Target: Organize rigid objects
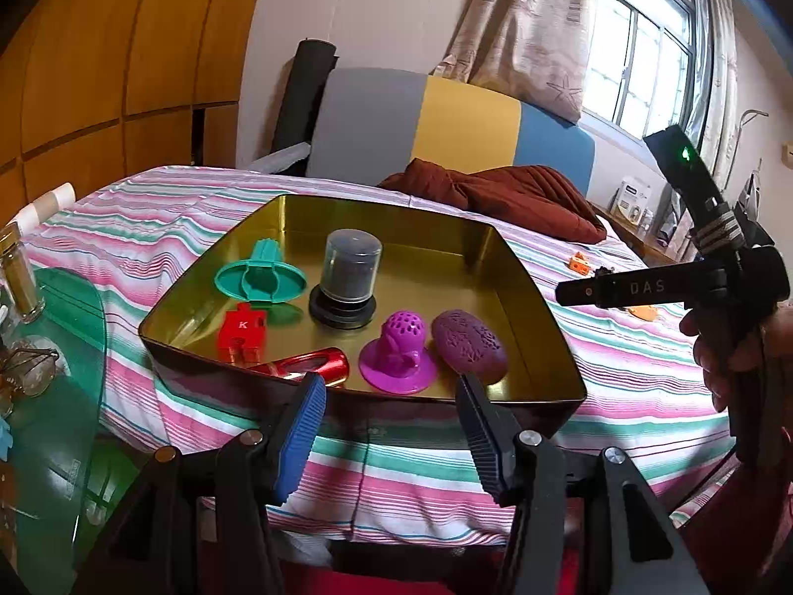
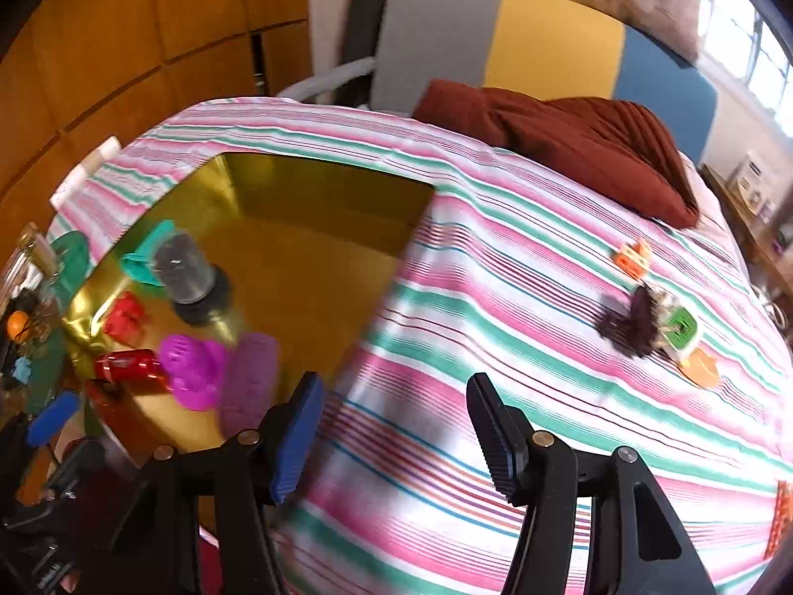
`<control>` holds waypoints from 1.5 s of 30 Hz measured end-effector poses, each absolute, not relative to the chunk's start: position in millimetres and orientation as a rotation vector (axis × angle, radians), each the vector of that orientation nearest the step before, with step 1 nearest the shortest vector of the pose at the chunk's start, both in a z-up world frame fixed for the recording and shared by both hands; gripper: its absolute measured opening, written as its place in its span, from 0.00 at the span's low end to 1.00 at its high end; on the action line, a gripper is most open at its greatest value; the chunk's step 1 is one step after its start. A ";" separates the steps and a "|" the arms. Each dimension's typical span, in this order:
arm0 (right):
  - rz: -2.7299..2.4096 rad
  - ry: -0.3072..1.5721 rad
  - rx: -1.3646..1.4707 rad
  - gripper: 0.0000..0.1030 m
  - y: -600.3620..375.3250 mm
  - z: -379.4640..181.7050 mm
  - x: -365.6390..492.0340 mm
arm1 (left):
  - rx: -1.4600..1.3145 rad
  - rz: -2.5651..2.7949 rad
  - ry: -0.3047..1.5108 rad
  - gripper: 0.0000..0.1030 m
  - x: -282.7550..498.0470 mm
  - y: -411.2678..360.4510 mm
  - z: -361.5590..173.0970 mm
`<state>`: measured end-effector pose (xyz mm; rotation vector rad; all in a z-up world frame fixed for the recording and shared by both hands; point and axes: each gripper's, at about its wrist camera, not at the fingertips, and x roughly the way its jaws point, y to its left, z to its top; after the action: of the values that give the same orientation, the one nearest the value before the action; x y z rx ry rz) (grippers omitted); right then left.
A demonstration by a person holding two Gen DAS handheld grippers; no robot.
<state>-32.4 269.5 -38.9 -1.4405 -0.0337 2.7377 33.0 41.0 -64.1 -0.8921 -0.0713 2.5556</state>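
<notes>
A gold tray sits on the striped bed and holds a teal disc piece, a dark capped cylinder, a red block, a red can, a magenta perforated cone and a purple oval. My left gripper is open and empty just before the tray's near rim. My right gripper is open and empty over the bedspread, right of the tray. An orange block, a dark fuzzy thing, a green-and-white piece and an orange disc lie on the bed to the far right.
A brown blanket lies at the bed's head by a grey, yellow and blue headboard. A glass side table with a jar and clutter stands at left. The right hand-held gripper's body shows at the right edge.
</notes>
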 end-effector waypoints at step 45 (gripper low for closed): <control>2.812 1.165 -1.195 0.73 514.8 -56.1 -50.2 | -0.875 2.383 0.068 0.54 39.9 127.4 -26.7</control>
<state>-50.2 514.8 -56.1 -1.1950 1.1651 2.8124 39.9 127.4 -26.7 -0.8748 0.0683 2.3833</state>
